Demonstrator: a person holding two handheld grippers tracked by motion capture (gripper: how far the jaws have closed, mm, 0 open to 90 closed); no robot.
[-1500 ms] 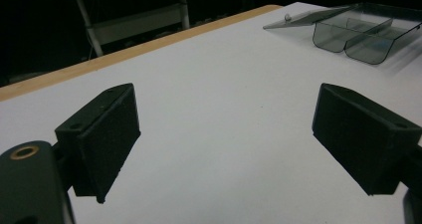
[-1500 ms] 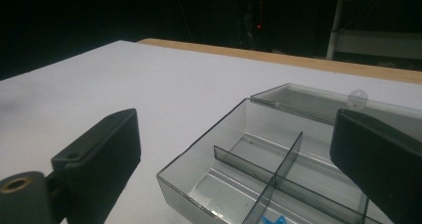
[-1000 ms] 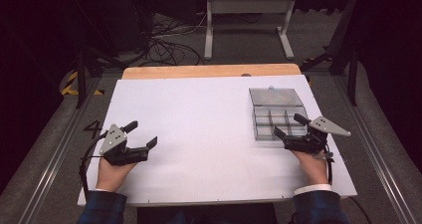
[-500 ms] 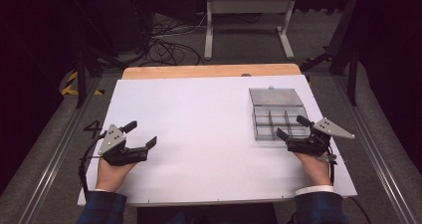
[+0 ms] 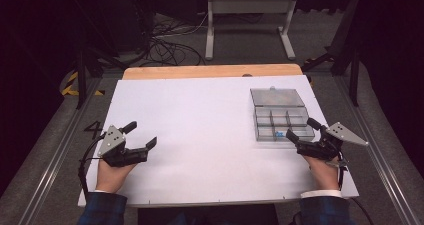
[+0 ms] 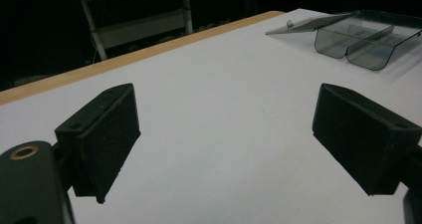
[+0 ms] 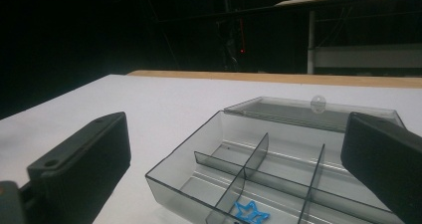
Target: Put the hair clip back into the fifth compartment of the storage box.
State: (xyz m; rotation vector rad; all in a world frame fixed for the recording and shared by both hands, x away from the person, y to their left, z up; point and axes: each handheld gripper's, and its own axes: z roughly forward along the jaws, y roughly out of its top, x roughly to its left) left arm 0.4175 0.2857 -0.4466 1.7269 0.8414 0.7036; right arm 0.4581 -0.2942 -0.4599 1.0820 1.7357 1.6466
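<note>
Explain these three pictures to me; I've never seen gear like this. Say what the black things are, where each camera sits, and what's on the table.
A person sits at a white table holding a hand-operated gripper in each hand: the left gripper and the right gripper. Each has two black jaws.

The high view looks down from above the person. The other two pictures come from small cameras riding on the grippers, looking out between their jaws.

On the table lies a clear grey compartment box with its lid folded open behind it. One near compartment holds a small blue star-shaped piece.

Both grippers are open and hold nothing; the right one is at the box.
</note>
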